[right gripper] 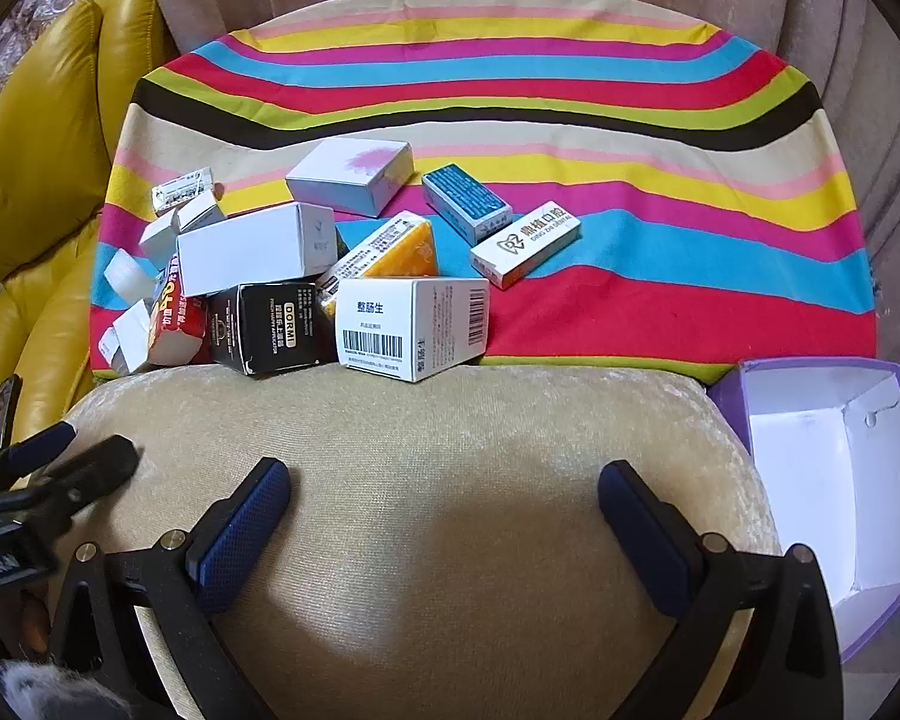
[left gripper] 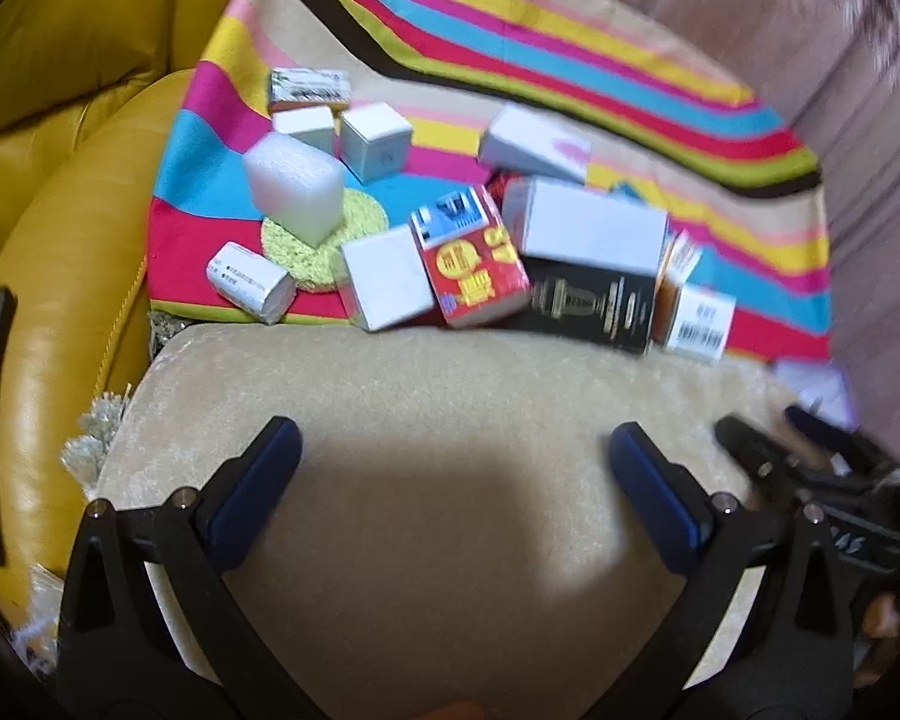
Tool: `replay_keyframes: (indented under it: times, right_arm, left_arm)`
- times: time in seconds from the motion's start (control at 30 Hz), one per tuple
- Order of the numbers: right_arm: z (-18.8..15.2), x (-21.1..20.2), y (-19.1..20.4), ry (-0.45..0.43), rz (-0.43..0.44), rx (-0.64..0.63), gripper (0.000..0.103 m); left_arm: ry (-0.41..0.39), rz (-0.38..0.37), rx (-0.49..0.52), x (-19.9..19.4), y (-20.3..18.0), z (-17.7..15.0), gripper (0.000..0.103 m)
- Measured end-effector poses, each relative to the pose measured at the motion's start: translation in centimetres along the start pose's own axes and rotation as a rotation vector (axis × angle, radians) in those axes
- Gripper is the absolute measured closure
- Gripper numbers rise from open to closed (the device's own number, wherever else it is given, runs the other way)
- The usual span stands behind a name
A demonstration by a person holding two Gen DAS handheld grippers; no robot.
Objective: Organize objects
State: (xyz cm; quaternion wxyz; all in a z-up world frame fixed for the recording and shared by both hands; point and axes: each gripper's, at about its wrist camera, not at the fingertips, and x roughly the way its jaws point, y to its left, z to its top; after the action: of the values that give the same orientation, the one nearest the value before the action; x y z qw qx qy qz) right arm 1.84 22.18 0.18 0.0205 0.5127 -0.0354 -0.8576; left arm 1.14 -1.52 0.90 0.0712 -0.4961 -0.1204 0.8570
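Starting, I think; nothing picked up yet.

Left wrist view: left gripper [left gripper: 453, 462] wide, empty, over beige cushion [left gripper: 426, 396]. Jumble of small cardboard boxes [left gripper: 474, 252] ahead on striped cloth [left gripper: 570, 60].

Right wrist view: right gripper [right gripper: 444, 495] wide, empty. Open purple box [right gripper: 834, 480] at cushion's right edge, likely goal. Next: reach white barcode box [right gripper: 411, 327]. Bare cloth right, crowded left.

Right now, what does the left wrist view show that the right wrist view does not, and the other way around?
Only the left wrist view shows the white foam block standing on a round green mat.

Only the right wrist view shows the open purple box, empty, to the right of the beige cushion, plus the blue box and a white dental box on the striped cloth.

Both show the black box, the red box, and both grippers open, holding nothing: left gripper, right gripper.
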Motion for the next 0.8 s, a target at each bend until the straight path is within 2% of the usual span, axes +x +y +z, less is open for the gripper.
replay_keyframes:
  times: [0.13, 0.23, 0.4, 0.6, 0.73, 0.8]
  right_arm:
    - [0.1, -0.2, -0.1, -0.010, 0.008, -0.001, 0.000]
    - [0.5, -0.2, -0.2, -0.007, 0.022, -0.005, 0.000]
    - [1.6, 0.3, -0.1, 0.002, 0.052, -0.027, 0.000]
    - [2.9, 0.8, 0.5, 0.009, 0.093, -0.061, 0.002]
    - [4.1, 1.1, 0.1, 0.011, 0.124, -0.048, 0.002]
    - [4.5, 1.5, 0.1, 0.029, 0.139, -0.046, 0.002]
  left_arm:
    - [-0.018, -0.065, -0.012, -0.5, 0.7, 0.3, 0.001]
    - [-0.043, -0.115, -0.031, -1.0, 1.5, 0.9, 0.007]
    - [-0.037, -0.115, -0.072, -0.4, 3.8, 2.2, 0.019]
    - [-0.087, -0.050, -0.167, 0.6, 7.1, 6.2, 0.020]
    - [-0.030, 0.048, -0.101, 4.1, 7.4, 9.2, 0.020]
    - [0.005, 0.048, -0.070, 5.2, 7.7, 9.8, 0.020]
